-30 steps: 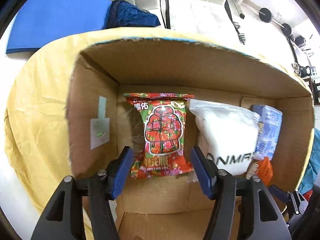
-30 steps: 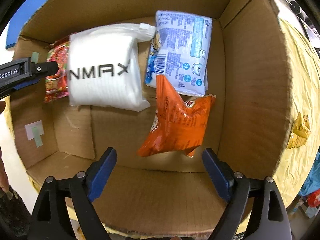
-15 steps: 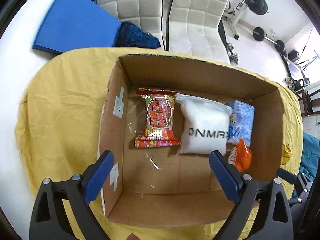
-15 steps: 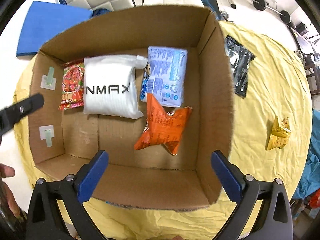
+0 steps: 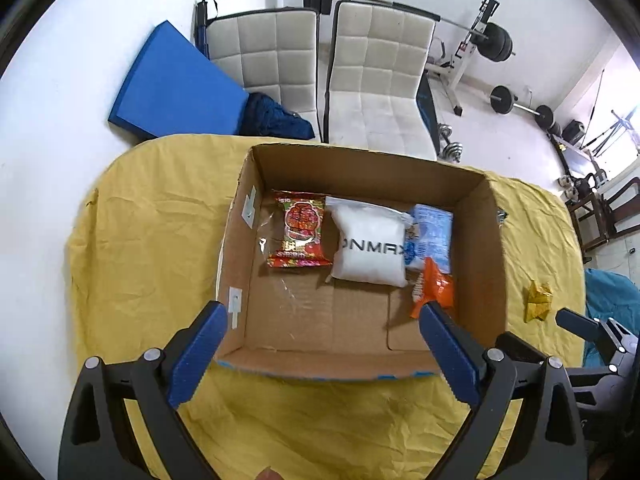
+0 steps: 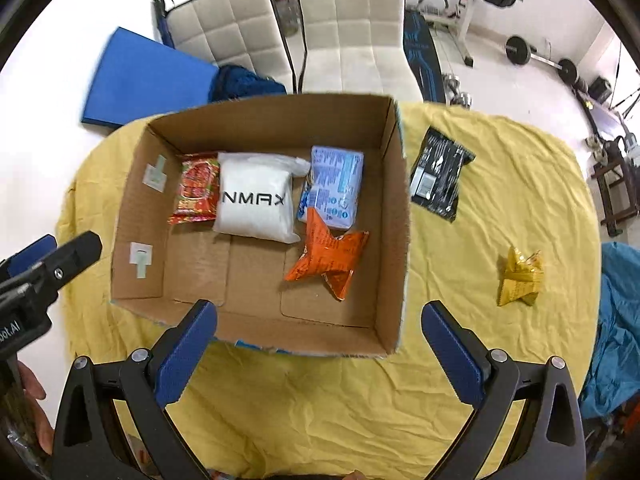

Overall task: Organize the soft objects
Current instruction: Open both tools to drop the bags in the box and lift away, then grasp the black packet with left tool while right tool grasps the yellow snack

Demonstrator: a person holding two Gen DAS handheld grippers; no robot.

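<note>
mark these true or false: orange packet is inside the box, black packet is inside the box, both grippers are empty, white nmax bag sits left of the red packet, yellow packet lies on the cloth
The orange packet is inside the cardboard box: true.
The black packet is inside the box: false, it lies on the yellow cloth beside the box.
The left gripper and right gripper are empty: true.
The white bag sits left of the red packet: false, right of it.
The yellow packet lies on the cloth: true.

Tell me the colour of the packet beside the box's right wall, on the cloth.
Black packet with pale print; clearest in the right wrist view.
</note>
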